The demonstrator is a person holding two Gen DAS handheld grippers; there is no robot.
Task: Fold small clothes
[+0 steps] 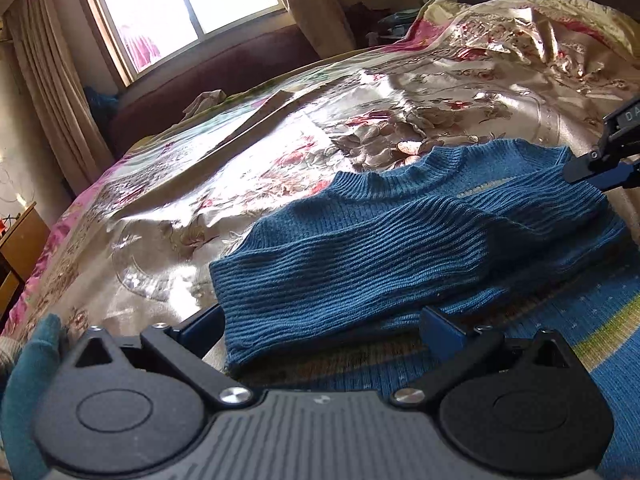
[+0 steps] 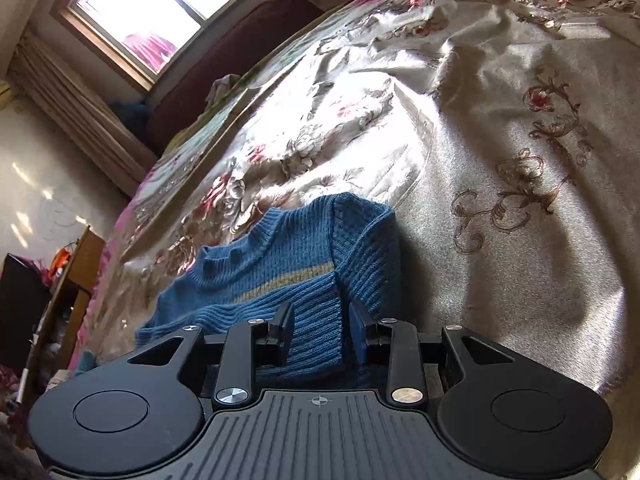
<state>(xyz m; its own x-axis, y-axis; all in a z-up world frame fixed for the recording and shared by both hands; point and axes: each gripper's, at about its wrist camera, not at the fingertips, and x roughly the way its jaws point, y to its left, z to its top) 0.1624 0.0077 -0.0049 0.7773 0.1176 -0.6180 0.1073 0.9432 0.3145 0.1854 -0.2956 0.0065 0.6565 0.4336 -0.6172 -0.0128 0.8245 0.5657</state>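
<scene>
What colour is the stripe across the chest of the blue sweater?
A tan, yellowish stripe on the blue sweater; it shows best in the right wrist view.

Window (image 1: pixel 180 4): bright daylight, wooden frame, pink cloth seen outside
Curtains (image 1: pixel 48 92): beige, pleated, drawn to the left of the window; a second panel on the right
Headboard (image 1: pixel 208 80): dark maroon, padded, under the window
Bed (image 1: pixel 280 152): covered by a shiny satin bedspread, cream with red and pink flowers, rumpled at far right
Light: sun patches glare on the bedspread
Wall (image 2: pixel 48 184): pale, sunlit spots
Cabinet (image 2: pixel 76 276): wooden, left of the bed
</scene>
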